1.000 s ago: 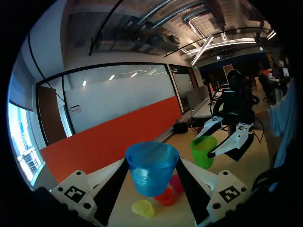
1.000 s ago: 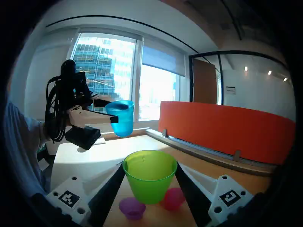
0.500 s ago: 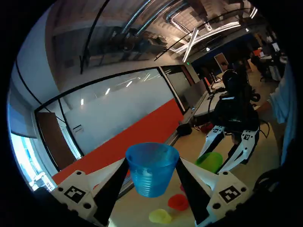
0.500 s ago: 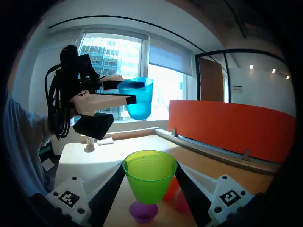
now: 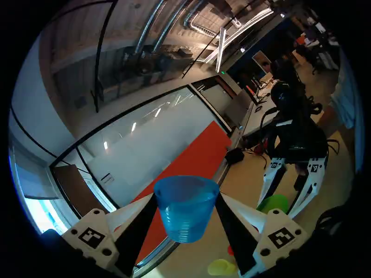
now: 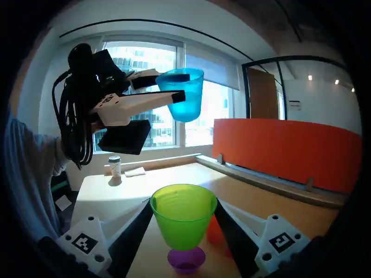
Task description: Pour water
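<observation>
table [image 6: 259, 197]: light wood top, sunlit pale at the window end
window end: small lidded jar [image 6: 114, 165] upright; white folded cloth [image 6: 134, 172] flat just beside it
near end: purple cup [image 6: 186, 261] upright, orange cup [image 6: 214, 230] just beside it
left gripper view: yellow cup [image 5: 221, 267] on the tabletop

A blue cup [image 5: 186, 214] hangs higher than the upright green cup [image 6: 183, 215].
</observation>
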{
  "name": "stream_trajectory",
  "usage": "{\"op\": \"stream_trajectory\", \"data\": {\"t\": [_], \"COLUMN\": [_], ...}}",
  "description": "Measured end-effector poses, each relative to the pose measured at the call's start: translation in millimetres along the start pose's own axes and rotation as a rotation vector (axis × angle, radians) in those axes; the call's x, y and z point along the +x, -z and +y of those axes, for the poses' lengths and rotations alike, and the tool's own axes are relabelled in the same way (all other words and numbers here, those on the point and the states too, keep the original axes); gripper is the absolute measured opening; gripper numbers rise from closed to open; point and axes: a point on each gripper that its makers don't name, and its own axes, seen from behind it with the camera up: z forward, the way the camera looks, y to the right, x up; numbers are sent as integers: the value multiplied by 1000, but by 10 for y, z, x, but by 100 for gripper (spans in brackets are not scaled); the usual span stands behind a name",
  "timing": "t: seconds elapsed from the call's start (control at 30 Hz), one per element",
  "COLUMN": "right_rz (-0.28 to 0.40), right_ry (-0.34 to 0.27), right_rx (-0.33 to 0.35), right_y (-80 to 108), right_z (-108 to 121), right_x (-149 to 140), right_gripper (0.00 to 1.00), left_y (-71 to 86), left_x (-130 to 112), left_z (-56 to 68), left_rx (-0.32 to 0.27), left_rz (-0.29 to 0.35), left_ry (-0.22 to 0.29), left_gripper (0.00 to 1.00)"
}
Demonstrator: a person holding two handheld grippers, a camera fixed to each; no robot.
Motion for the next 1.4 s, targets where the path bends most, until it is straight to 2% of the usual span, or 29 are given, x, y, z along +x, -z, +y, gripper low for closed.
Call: {"op": "stream_trajectory", "data": {"t": [0.73, 1.23, 1.4], "right_rz": [-17, -17, -18], "right_ry": [7, 10, 13], "right_rx": [30, 26, 26], "right_y": [-80, -85, -76], "right_z": [-122, -91, -90], "right_x": [-37, -19, -17], "right_gripper": [93, 93, 93], "left_y": [-72, -73, -73], "left_x": [166, 214, 220], "left_z": [33, 40, 44], "left_rx": [20, 32, 35], "left_rz": [17, 28, 29], "left_ry": [-211, -310, -327], "left_gripper": [86, 86, 86]}}
